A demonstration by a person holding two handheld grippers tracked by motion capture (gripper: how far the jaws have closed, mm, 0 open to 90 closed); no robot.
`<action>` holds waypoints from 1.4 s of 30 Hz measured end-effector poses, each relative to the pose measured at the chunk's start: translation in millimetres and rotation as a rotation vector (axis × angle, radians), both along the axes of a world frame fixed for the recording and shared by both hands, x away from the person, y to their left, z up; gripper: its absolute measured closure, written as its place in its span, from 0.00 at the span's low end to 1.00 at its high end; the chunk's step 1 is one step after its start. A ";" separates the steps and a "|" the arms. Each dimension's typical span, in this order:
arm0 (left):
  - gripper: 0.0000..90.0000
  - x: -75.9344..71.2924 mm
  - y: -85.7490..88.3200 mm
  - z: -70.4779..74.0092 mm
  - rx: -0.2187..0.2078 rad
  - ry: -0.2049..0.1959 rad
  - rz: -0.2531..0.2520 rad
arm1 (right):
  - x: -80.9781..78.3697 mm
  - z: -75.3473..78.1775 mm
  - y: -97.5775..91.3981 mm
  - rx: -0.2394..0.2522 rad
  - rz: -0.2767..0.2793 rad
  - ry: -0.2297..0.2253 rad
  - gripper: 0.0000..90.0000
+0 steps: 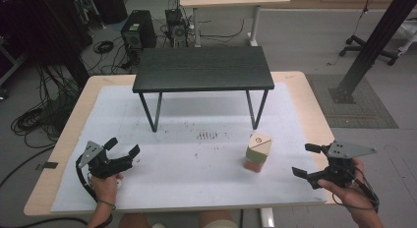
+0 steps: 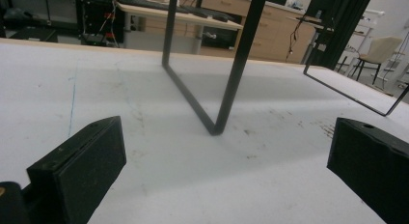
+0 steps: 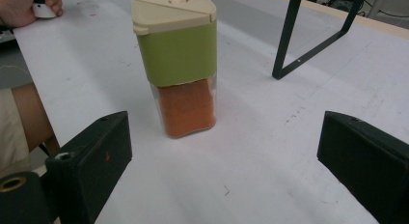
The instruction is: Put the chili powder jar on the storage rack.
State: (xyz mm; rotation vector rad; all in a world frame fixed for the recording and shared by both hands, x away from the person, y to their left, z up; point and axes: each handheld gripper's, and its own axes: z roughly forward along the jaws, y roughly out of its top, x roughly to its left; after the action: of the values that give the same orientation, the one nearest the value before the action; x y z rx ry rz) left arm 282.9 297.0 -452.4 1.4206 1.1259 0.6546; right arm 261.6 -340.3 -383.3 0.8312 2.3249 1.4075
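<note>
A spice jar (image 1: 257,152) with a cream lid, green band and orange powder stands upright on the white mat, right of centre. In the right gripper view the spice jar (image 3: 178,64) stands ahead of the open jaws, apart from them. My right gripper (image 1: 307,160) is held at the table's right edge, open and empty, pointing left toward the jar. At the front left, my left gripper (image 1: 123,147) is also open and empty. It points toward the small black table (image 1: 202,69), whose leg (image 2: 231,74) rises ahead in the left gripper view.
The small black table stands on thin legs at the back centre of the white mat (image 1: 196,154). Dark specks (image 1: 206,135) mark the mat in front of it. Beyond the tabletop lie cables, computers and a desk.
</note>
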 end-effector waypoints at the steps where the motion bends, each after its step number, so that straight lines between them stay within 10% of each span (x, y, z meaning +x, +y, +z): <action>1: 0.00 0.0 -0.1 0.0 0.000 0.000 0.001 | -0.5 -0.6 -0.1 -0.003 -0.001 0.001 0.06; 42: 0.00 -0.2 0.2 -0.1 -0.004 0.000 -0.006 | 13.8 -16.4 42.9 -0.011 0.033 -0.003 0.02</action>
State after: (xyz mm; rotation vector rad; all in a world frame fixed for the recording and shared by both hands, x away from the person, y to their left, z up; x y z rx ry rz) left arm 282.8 297.2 -452.5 1.4202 1.1222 0.6472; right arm 275.4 -297.4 -399.7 0.7906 2.3520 1.4066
